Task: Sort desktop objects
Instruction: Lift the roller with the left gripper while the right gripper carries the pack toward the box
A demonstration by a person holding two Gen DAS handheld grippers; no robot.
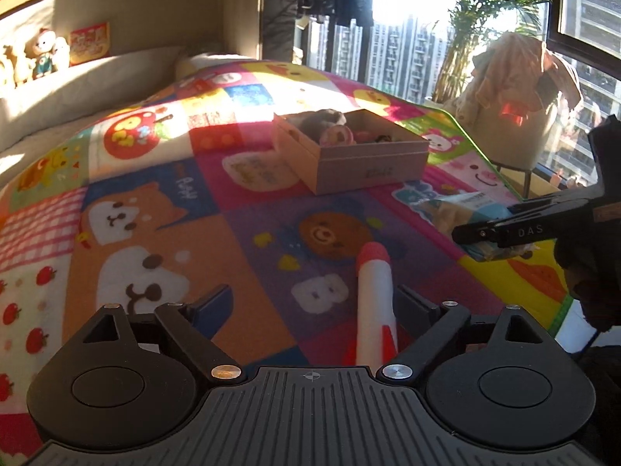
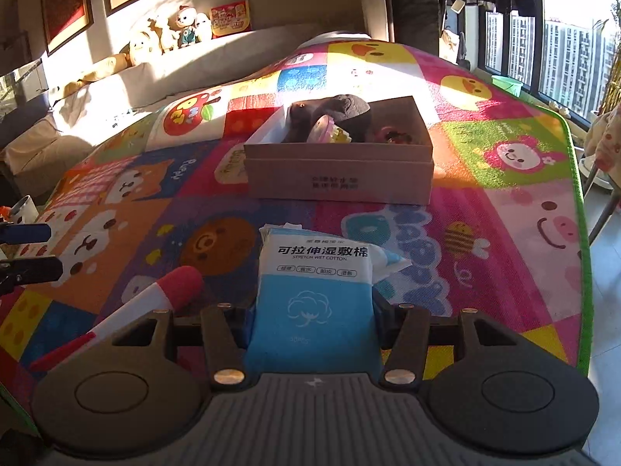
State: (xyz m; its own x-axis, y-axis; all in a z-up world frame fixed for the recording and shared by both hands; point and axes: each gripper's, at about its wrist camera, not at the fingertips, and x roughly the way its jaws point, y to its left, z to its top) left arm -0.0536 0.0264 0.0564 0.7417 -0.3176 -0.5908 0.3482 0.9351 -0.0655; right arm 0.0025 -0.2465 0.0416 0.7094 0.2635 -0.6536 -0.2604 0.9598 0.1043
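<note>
Surface: bright cartoon-patchwork play mat [image 2: 485, 209] with animal faces, covering the whole work area; part sunlit, part in shade.
Left gripper [image 1: 310, 306]: black two-finger tool, jaws wide apart, nothing between the pads; hovered low over the mat.
Rocket toy: white foam rocket with a red rounded nose [image 1: 374, 299] lay on the mat, just inside the left gripper's right finger [image 1: 417, 306], nose pointing away from the camera; contact with that finger could not be judged. In the right wrist view the same rocket [image 2: 155, 295] sat left of the right gripper, apart from it.
Right gripper [image 2: 312, 326]: black two-finger tool, fingers closed against both sides of the pack, gripping it.
Cotton pack: soft blue-and-white plastic pack of wet cotton pads [image 2: 314, 295], printed "STRETCH WET COTTON", held upright-facing between the right gripper's fingers, near edge of mat. In the left wrist view it [image 1: 465, 213] showed at the right, partly hidden by the right gripper's arm.
Box: open beige cardboard box [image 2: 341, 178] stood mid-mat, well beyond both grippers.
Box contents: dark plush item [image 2: 337, 110], a pink round item [image 2: 324, 128], small dark bits; details unclear.
Background: plush toys [image 2: 182, 31] on a ledge, framed pictures [image 2: 66, 4], windows [image 2: 562, 58].
</note>
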